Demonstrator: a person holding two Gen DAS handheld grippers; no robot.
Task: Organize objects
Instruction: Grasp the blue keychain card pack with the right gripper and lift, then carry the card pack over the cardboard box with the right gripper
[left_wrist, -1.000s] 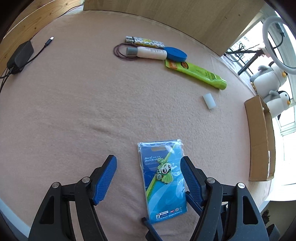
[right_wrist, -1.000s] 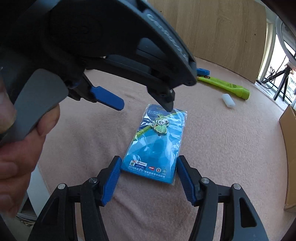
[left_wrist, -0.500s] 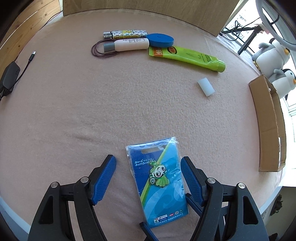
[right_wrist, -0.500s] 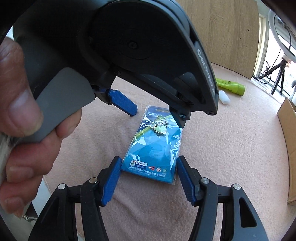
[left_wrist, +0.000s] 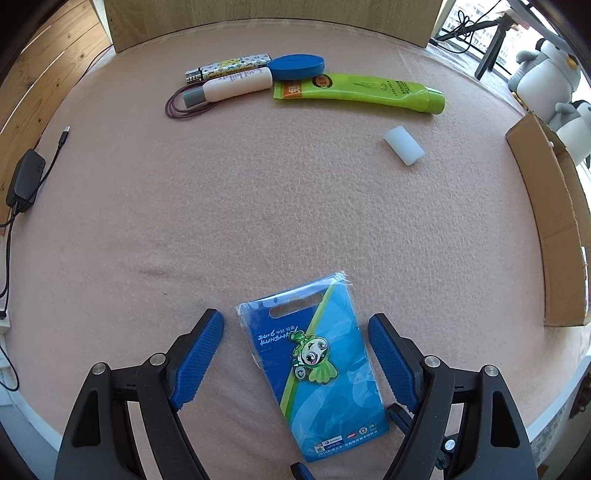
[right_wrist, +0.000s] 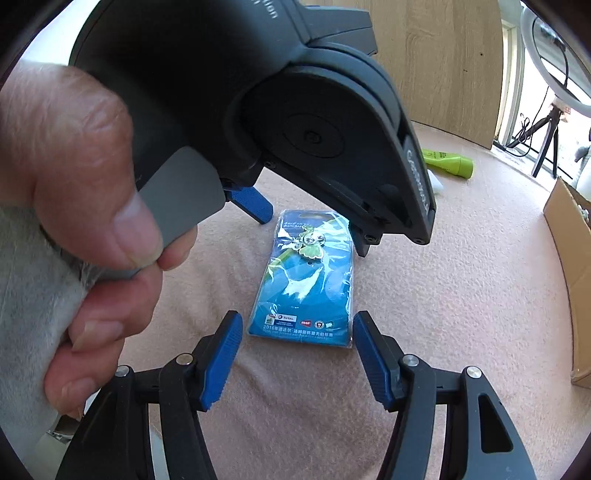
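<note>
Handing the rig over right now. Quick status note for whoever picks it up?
Left gripper: open, jaws just widened, straddling the blue pin card lying flat on the blanket; pads not touching it.
Right gripper: open, at the card's near end, not gripping.
Far side: green tube, blue disc, white tube, patterned lighter, white cap.
Cardboard box on the right.
Left: nothing is gripped yet.

Pink-blanketed table (left_wrist: 258, 206): blue pin card (left_wrist: 314, 373), green tube (left_wrist: 369, 92), white block (left_wrist: 403, 145), cardboard box (left_wrist: 554, 229).

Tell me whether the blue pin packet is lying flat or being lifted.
Lying flat. The pin packet rests face up on the pink cloth; the left gripper, its jaws just opened wider, straddles it without touching.
</note>
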